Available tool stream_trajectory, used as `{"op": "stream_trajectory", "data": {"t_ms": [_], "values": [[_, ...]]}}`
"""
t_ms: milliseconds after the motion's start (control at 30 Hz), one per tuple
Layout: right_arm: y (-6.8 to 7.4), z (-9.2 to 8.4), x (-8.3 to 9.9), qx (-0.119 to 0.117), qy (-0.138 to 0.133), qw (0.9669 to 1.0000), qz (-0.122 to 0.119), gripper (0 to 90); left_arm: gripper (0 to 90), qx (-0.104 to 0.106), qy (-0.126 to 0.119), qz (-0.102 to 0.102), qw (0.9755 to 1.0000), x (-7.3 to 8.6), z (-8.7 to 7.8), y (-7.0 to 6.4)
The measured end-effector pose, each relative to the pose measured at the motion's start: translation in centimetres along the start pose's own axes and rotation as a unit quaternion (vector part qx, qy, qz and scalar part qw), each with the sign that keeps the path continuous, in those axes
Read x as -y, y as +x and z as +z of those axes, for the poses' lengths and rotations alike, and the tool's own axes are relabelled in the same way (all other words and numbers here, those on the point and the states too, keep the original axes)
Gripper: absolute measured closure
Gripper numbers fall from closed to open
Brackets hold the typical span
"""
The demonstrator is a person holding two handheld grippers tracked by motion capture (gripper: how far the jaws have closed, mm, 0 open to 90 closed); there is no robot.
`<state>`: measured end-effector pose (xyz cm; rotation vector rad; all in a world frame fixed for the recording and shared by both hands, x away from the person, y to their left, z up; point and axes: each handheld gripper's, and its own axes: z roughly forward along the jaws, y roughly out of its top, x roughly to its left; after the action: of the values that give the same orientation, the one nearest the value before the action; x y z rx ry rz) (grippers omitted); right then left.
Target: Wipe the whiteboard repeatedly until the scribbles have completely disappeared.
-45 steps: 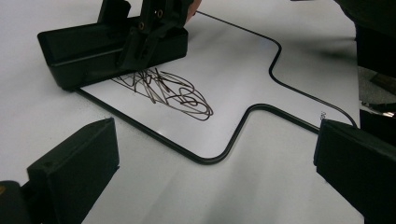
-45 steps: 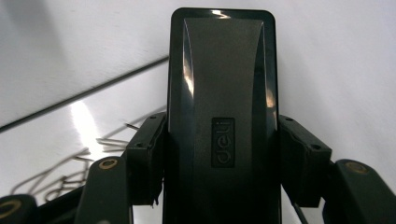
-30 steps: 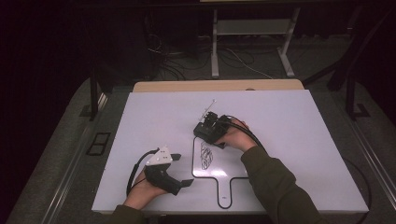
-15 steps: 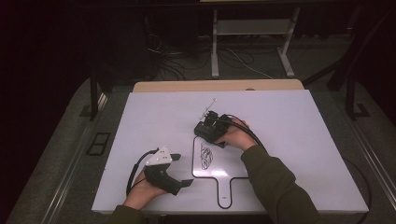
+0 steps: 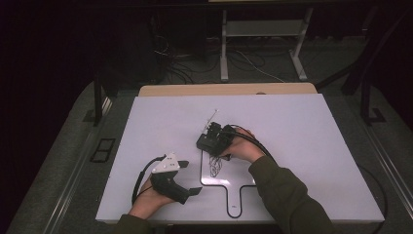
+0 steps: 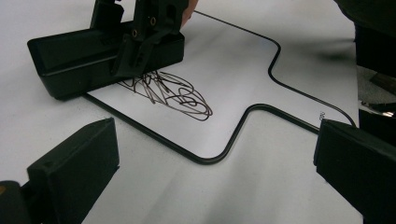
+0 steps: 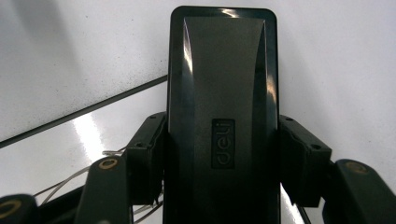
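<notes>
Nothing has shifted: the right gripper point(image 5: 213, 139) stays clamped on the eraser point(image 7: 223, 112) at the scribble's point(image 6: 170, 93) edge, wiping unstarted, while the left gripper point(image 5: 187, 190) rests open beside the board point(image 5: 243, 197).

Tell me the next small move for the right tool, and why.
Probably drag the eraser toward the scribble and across it. The right tool is shut on the eraser, which rests at the scribble's far edge inside the board outline, with most marks unwiped.
</notes>
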<state>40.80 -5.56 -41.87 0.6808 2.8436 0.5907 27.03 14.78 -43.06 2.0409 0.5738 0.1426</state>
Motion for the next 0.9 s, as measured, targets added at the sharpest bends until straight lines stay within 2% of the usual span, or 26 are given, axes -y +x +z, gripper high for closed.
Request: {"op": "stream_trajectory", "data": {"t_ms": [67,233,300,367,467,500,567,667,733,767,833,867,900], "values": [[-0.5,0.0,0.1,0.015,0.003,0.9999,0.005,38.6,0.0,0.0,0.0,0.001,1.0,0.0,0.0,0.0],[-1.5,-0.2,0.5,0.022,0.007,0.9995,0.023,38.6,0.0,0.001,0.002,0.003,1.0,0.0,-0.1,0.1],[-1.5,-0.2,0.6,0.027,0.008,0.9994,0.022,38.6,0.0,0.001,0.003,0.003,1.0,0.0,-0.1,0.1],[-1.2,-0.2,0.5,0.028,0.01,0.9995,0.011,38.6,0.0,0.001,0.002,0.003,1.0,0.0,0.0,0.1],[-0.6,-0.2,0.3,0.014,0.005,0.9999,0.003,38.5,0.0,0.001,0.001,0.003,1.0,0.0,0.0,0.1],[-0.2,-0.1,0.2,0.017,0.007,0.9998,-0.01,38.6,0.0,0.001,0.001,0.003,1.0,0.0,0.0,0.1],[0.2,-0.1,0.0,0.017,0.007,0.9997,-0.015,38.5,0.0,0.001,0.001,0.003,1.0,0.0,0.0,0.1],[-0.7,0.0,0.1,0.031,0.008,0.9994,0.01,38.5,0.0,0.0,0.001,0.003,1.0,0.0,0.0,0.0],[-1.0,0.0,0.1,0.032,0.008,0.9993,0.016,38.6,0.0,0.0,0.001,0.002,1.0,0.0,0.0,0.1],[-1.2,0.0,0.2,0.026,0.006,0.9995,0.018,38.6,0.0,0.0,0.001,0.002,1.0,0.0,0.0,0.1],[-1.0,0.0,0.1,0.029,0.009,0.9994,0.014,38.6,0.0,0.001,0.002,0.003,1.0,0.0,0.0,0.2],[-0.5,-0.1,0.1,0.01,0.01,0.9999,0.004,38.6,0.0,0.001,0.003,0.004,1.0,0.0,0.0,0.2],[-0.3,-0.1,0.1,0.008,0.012,0.9999,-0.001,38.6,0.0,0.001,0.001,0.003,1.0,0.0,0.0,0.2]]}}
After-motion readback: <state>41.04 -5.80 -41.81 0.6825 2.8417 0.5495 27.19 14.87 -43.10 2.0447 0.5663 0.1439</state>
